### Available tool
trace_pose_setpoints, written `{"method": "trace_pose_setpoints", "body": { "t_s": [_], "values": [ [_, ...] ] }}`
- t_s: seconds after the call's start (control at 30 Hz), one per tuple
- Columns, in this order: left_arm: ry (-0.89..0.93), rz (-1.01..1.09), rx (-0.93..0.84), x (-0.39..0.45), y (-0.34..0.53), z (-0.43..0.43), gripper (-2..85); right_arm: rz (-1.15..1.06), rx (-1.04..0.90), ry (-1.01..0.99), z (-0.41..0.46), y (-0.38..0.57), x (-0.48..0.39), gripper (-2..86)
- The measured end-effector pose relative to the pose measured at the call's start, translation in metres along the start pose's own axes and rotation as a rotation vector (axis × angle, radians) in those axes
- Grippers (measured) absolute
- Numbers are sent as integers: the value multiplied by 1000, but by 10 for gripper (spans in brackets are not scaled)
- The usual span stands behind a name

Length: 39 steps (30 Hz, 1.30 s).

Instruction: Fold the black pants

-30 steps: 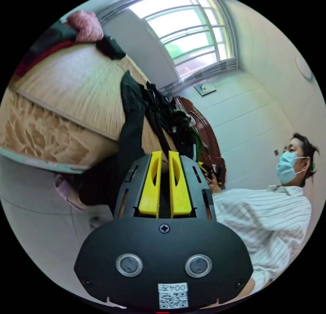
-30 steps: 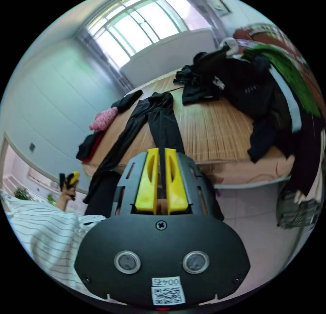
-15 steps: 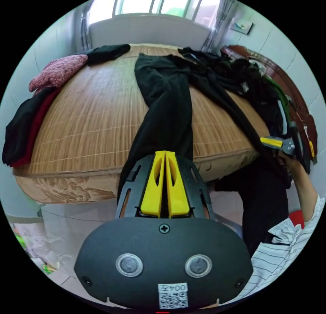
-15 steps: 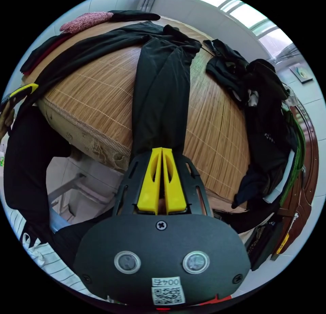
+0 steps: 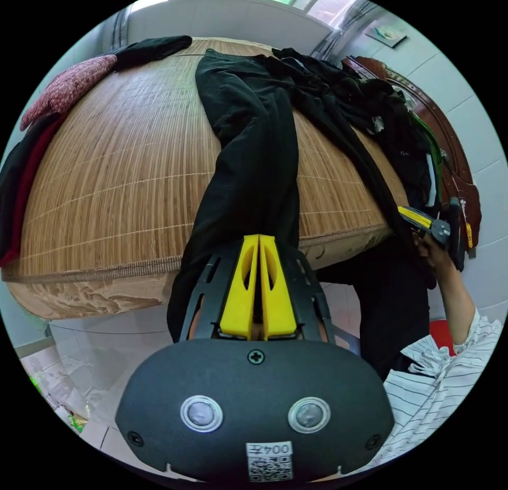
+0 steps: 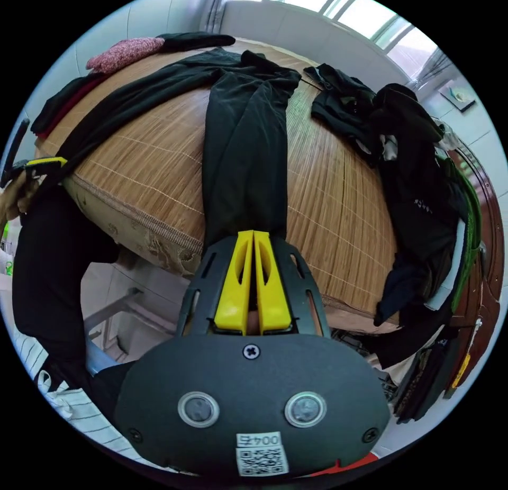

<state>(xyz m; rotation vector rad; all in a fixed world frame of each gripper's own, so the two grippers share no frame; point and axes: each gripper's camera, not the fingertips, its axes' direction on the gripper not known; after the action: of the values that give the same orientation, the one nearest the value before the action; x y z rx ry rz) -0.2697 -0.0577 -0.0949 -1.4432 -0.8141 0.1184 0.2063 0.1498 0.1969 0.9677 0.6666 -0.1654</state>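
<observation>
- At the near edge of the bed, in the left gripper view, the left gripper (image 5: 259, 238) had its yellow jaws pressed together on the hem end of one leg of the black pants (image 5: 254, 141).
- In the right gripper view, the right gripper (image 6: 253, 235) likewise pinched the other leg's hem, jaws closed on the cloth.
- Both hems hung just past the mattress edge (image 5: 106, 278), over the tiled floor (image 5: 84, 352).
- Across the bamboo mat (image 6: 338, 204), the two legs lay spread apart in a V, each drawn roughly straight toward the waistband (image 6: 254, 64) at the far side.
- Beside the pants, a heap of dark clothes (image 6: 418, 156) sat near the wooden headboard (image 6: 484, 268); a pink knitted item (image 6: 124, 53) lay at the opposite far corner.
- Beyond the bed, a window (image 6: 328, 3) was noted.
- Assessment: the garment was laid out and gripped, but no fold had yet been made. Bringing the legs together and folding lengthwise appeared to remain.
</observation>
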Motion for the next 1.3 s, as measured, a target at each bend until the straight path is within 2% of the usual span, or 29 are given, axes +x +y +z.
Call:
{"method": "trace_pose_setpoints", "body": {
  "t_s": [0.17,0.37,0.63,0.8,0.9,1.0,1.13,1.3],
  "values": [
    [-180,91,2,41,2,6,3,147,199,-200,-24,29,43,68],
    [-271,130,3,64,3,9,2,59,63,-195,1,13,40,126],
    [-226,112,4,59,3,2,5,142,-10,-390,23,6,92,103],
    [-188,106,27,52,4,-8,21,132,-24,-400,28,3,107,91],
    [-136,112,123,46,16,-34,80,138,-27,-411,30,2,119,87],
    [-169,41,226,34,34,-64,159,153,-27,-433,33,3,134,87],
    [-197,-24,158,0,52,-74,235,154,-29,-441,36,2,151,86],
    [-55,-120,52,-37,68,-63,257,163,-30,-448,38,3,171,84]
  ]
}}
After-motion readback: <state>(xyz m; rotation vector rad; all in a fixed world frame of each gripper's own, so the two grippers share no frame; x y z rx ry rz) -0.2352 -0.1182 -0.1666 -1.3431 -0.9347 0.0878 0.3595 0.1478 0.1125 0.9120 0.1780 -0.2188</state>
